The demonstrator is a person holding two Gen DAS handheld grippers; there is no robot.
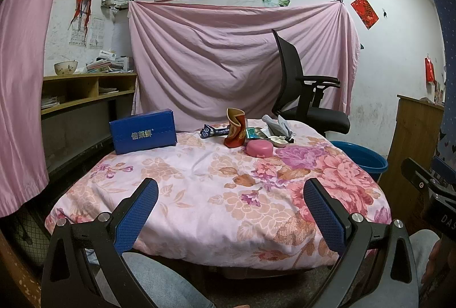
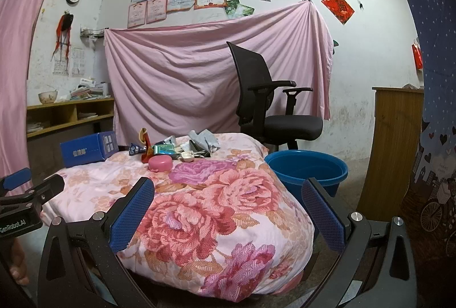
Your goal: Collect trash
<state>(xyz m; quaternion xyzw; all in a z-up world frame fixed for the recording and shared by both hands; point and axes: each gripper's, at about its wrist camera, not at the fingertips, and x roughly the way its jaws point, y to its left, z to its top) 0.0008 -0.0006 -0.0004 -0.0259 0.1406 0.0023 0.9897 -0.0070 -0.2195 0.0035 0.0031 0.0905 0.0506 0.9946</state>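
Trash pile (image 1: 265, 131): far end of floral tabletop (image 1: 199, 188), at 12 o'clock. Blue box (image 1: 142, 131) at 10 o'clock; chair (image 1: 307, 97) behind; basin (image 2: 307, 168) at 2 o'clock. Left tool (image 1: 230, 211), right tool (image 2: 228, 211): spread wide, empty.
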